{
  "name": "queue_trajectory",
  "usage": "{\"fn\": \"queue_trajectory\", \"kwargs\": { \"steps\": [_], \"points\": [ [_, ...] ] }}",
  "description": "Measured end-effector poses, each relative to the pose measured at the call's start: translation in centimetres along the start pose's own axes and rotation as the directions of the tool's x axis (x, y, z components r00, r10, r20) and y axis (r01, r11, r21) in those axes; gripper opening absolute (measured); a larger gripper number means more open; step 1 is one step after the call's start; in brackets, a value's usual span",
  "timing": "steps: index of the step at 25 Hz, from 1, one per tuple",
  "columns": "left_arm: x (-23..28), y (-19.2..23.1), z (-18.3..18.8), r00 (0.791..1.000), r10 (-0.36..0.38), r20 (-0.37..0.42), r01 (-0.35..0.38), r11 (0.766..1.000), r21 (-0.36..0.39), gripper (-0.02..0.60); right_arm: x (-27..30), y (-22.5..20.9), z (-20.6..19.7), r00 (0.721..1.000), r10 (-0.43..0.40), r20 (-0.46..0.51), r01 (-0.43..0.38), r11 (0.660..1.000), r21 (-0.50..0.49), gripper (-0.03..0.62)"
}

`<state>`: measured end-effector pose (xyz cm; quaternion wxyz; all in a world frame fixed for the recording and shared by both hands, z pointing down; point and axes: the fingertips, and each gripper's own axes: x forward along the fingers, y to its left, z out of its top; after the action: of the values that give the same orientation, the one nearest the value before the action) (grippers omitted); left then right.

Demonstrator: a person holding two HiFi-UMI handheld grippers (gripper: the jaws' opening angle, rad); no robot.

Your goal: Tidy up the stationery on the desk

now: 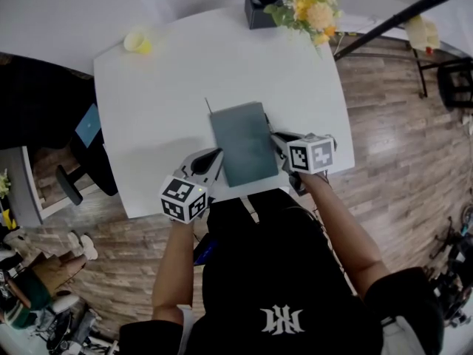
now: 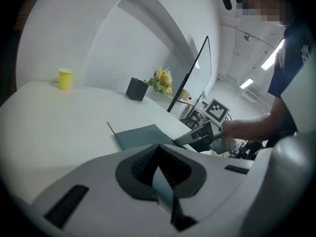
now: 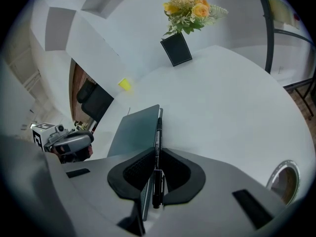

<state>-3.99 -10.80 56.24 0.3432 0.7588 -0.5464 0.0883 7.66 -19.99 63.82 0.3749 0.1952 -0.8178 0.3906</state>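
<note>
head view: the notebook (image 1: 244, 143) lies flat near the front edge of the white desk (image 1: 185, 72), its long axis running away from the person. the left hand-held gripper (image 1: 214, 156) meets its near left corner and the right hand-held gripper (image 1: 279, 140) its right edge, so both are at the notebook, the right further along its side. a black holder (image 1: 262, 7) stands well apart at the far edge and a yellow cup (image 1: 137, 41) at the far left, with bare desk between. left gripper view: the left hand-held gripper (image 2: 159, 174) is fully closed on a thin teal edge, apparently the notebook's corner; the rest of the notebook (image 2: 140, 136) stretches ahead and to the right. right gripper view: the right hand-held gripper (image 3: 155, 167) is nearly closed, pinching the notebook's (image 3: 136, 130) edge together with a black pen (image 3: 157, 137) that lies along that edge, pointing toward the holder (image 3: 176, 49). judged: open room lies straight ahead, while the front edge is close behind.
</note>
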Motion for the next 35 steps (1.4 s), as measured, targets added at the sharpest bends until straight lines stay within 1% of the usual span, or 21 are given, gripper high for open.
{"fn": "queue_trajectory", "kwargs": {
  "steps": [10,16,26,35],
  "points": [
    [0.0,-0.2,-0.5,1.000,-0.006,-0.001,0.006,1.000,-0.010,0.002,0.1,0.1,0.0,1.000,0.016,-0.018,-0.016,1.000,-0.006,0.067],
    [0.2,-0.3,-0.5,1.000,-0.012,-0.002,0.012,1.000,-0.014,0.002,0.0,0.1,0.1,0.999,0.031,-0.012,-0.031,1.000,0.002,0.066],
    [0.3,-0.4,-0.3,1.000,-0.015,0.004,0.015,1.000,-0.011,0.002,-0.1,1.1,-0.8,0.996,0.088,-0.031,-0.088,0.996,0.016,0.067],
    [0.0,-0.5,-0.6,1.000,-0.011,0.005,0.011,1.000,-0.009,0.002,-0.2,0.9,-0.6,0.998,0.067,-0.021,-0.067,0.997,-0.023,0.067]
  ]
}}
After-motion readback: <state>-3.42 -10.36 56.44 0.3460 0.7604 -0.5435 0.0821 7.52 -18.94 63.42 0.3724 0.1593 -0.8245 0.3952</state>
